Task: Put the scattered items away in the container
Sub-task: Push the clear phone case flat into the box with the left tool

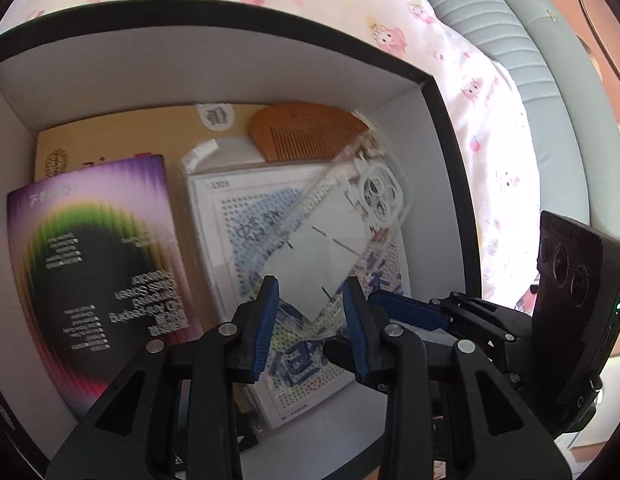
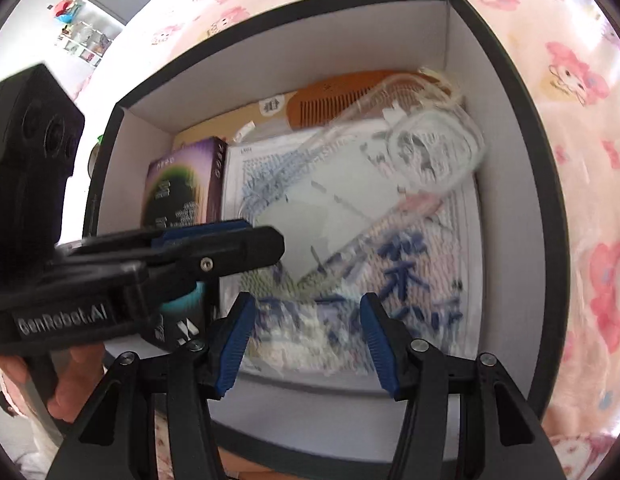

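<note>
box [image 1: 238, 68] on bed holds comb [image 1: 306, 132], purple pack [image 1: 98, 248], bead kit [image 1: 310, 344], clear phone case [image 1: 342, 216] blurred, tilted on top; no strays seen, task looks near done; left gripper [image 1: 310, 320] and right gripper [image 2: 306, 340] angled down over box, fingers part-spread, empty
</note>
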Available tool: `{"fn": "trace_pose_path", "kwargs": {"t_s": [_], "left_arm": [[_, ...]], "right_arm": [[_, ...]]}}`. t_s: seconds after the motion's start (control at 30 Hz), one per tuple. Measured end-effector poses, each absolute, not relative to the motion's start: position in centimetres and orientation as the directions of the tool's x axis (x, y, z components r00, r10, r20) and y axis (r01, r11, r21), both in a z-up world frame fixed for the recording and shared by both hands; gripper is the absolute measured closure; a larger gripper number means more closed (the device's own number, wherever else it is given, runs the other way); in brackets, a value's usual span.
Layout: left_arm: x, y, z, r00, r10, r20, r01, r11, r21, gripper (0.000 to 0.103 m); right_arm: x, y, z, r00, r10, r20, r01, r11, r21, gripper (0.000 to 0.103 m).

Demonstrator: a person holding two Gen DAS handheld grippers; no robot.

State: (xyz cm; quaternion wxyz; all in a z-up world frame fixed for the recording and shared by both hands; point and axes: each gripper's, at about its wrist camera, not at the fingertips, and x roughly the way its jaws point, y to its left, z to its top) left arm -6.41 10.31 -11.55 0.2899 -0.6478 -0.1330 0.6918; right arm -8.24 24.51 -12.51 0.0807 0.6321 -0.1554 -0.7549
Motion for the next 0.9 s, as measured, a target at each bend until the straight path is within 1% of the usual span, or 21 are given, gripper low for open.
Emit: {"fn": "trace_pose_path", "kwargs": {"t_s": [0.13,0.23,0.3,0.37,0.47,0.53,0.63,0.67,0.77,0.9], "left_arm": [[-7.6,9.0,-10.6,-0.089,0.519,-0.85,-0.233,-0.841,-0.489,0.069],[-8.0,8.0,-10.2,-0.107,0.504,-0.857,-0.22,-0.853,-0.474,0.069],[-7.9,8.0,-10.3,-0.087,0.495,-0.865,-0.238,-0.853,-0.464,0.069],[-7.3,8.4,-10.6,-0.082,0.473,-0.877,-0.254,-0.861,-0.441,0.066],[-6.7,8.8,-10.6,-0.065,0.451,-0.89,-0.286,-0.863,-0.416,0.065],[-6.4,9.1,-10.3,-0.079,0.422,-0.903,-0.324,-0.868,-0.377,0.065],[-6.0,9.9,-10.2,-0.064,0.424,-0.904,-0.376,-0.849,-0.371,0.066],[-5.9,10.2,-10.3,-0.056,0.426,-0.903,-0.387,-0.843,-0.374,0.066],[-6.0,10.7,-11.1,-0.069,0.373,-0.925,-0.408,-0.857,-0.315,0.066],[-6.3,11.1,-11.2,-0.081,0.345,-0.935,-0.421,-0.862,-0.281,0.066]], "right_arm": [[-10.5,23.9,-12.8,-0.167,-0.332,-0.928,-0.028,-0.94,0.341,0.052],[-11.8,24.1,-13.1,-0.172,-0.338,-0.925,-0.031,-0.937,0.348,0.052],[-11.7,24.4,-12.3,-0.209,-0.312,-0.927,-0.023,-0.946,0.324,0.052],[-11.0,25.0,-11.3,-0.244,-0.275,-0.93,-0.015,-0.958,0.287,0.052],[-10.1,25.2,-10.5,-0.262,-0.183,-0.948,0.023,-0.983,0.184,0.052],[-9.5,25.4,-10.1,-0.281,-0.128,-0.951,0.03,-0.992,0.124,0.052],[-9.6,25.9,-9.8,-0.293,-0.169,-0.941,0.029,-0.985,0.167,0.052],[-9.4,26.1,-9.4,-0.304,-0.153,-0.94,0.026,-0.988,0.152,0.052],[-9.2,26.5,-8.1,-0.362,-0.061,-0.93,0.024,-0.998,0.056,0.052],[-9.8,27.4,-7.1,-0.415,-0.012,-0.91,-0.018,-1.0,0.021,0.052]]}}
